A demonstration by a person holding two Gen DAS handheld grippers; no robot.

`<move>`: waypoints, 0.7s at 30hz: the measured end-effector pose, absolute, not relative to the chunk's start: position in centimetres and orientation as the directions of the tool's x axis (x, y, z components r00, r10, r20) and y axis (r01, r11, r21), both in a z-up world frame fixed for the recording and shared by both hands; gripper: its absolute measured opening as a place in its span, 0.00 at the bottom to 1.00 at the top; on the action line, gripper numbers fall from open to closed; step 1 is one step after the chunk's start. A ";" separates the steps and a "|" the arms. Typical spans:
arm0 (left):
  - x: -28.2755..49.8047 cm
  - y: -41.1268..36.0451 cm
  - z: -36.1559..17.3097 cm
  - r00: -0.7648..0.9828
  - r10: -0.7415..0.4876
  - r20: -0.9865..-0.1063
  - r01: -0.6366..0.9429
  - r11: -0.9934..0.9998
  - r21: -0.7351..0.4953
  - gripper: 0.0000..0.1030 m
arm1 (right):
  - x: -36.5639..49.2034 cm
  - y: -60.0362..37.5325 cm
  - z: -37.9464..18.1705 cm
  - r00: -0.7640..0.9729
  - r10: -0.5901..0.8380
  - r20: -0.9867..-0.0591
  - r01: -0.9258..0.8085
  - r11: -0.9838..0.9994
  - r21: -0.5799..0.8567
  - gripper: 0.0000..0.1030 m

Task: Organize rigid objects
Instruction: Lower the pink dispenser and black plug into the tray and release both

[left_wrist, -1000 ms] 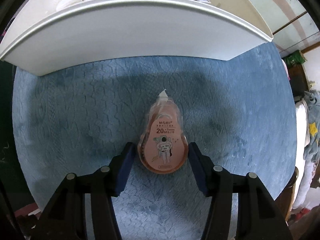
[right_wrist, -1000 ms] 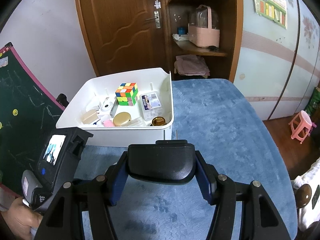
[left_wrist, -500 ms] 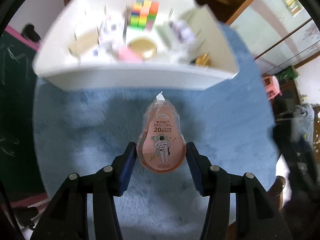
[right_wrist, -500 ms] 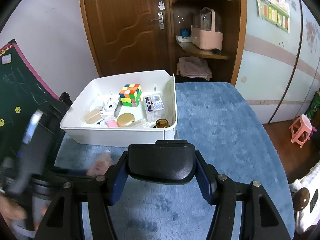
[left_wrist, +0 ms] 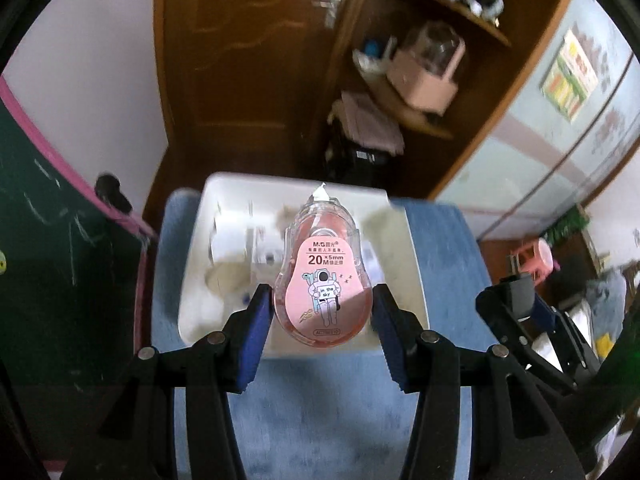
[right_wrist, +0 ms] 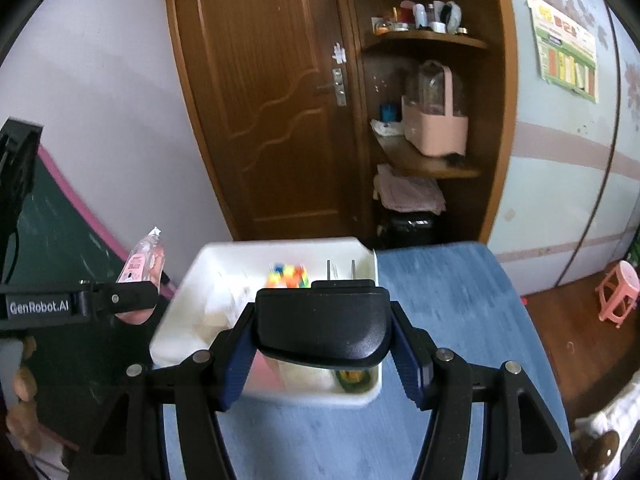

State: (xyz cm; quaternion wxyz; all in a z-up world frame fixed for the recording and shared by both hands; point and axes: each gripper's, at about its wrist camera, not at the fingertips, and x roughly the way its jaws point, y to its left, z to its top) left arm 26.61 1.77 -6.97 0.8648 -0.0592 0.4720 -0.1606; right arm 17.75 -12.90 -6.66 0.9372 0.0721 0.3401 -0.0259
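Observation:
My left gripper (left_wrist: 322, 316) is shut on a pink correction tape dispenser (left_wrist: 320, 276) and holds it in the air above the near part of the white bin (left_wrist: 412, 272). From the right wrist view the dispenser (right_wrist: 142, 264) and left gripper (right_wrist: 132, 300) hang to the left of the bin (right_wrist: 200, 264). My right gripper (right_wrist: 322, 344) is shut on a black plug adapter (right_wrist: 322, 324), its two prongs pointing up, held over the bin's near wall. A colourful puzzle cube (right_wrist: 288, 276) lies inside the bin, blurred.
The bin sits on a blue carpeted table (right_wrist: 452, 304). A green chalkboard (left_wrist: 60, 240) stands at the left. A wooden door (right_wrist: 272, 92) and corner shelves (right_wrist: 424, 160) are behind. A pink stool (right_wrist: 618, 292) is on the floor at right.
My left gripper lifted the correction tape off the blue surface and carried it up over the bin. My right gripper rose and moved toward the bin with the adapter.

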 end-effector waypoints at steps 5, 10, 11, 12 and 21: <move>30.2 2.0 -8.2 0.577 -0.257 -0.775 0.182 0.966 -0.186 0.53 | 23.2 -12.6 -6.4 0.739 0.041 -0.672 0.057 0.991 0.123 0.60; 34.5 2.0 -14.9 0.488 -0.237 -0.840 0.120 0.972 -0.204 0.52 | 28.0 -12.2 -10.5 0.653 0.028 -0.757 0.073 0.992 0.099 0.60; 34.8 2.0 -16.0 0.475 -0.231 -0.849 0.117 0.973 -0.200 0.52 | 28.8 -11.9 -11.8 0.628 0.026 -0.778 0.072 0.993 0.091 0.60; 35.3 1.9 -17.1 0.461 -0.228 -0.858 0.114 0.974 -0.197 0.52 | 29.2 -11.7 -12.9 0.611 0.022 -0.791 0.072 0.994 0.084 0.60; 36.6 0.6 -23.8 0.350 -0.191 -0.917 0.122 0.980 -0.158 0.53 | 31.7 -9.3 -21.2 0.442 -0.001 -0.897 0.059 0.998 0.028 0.60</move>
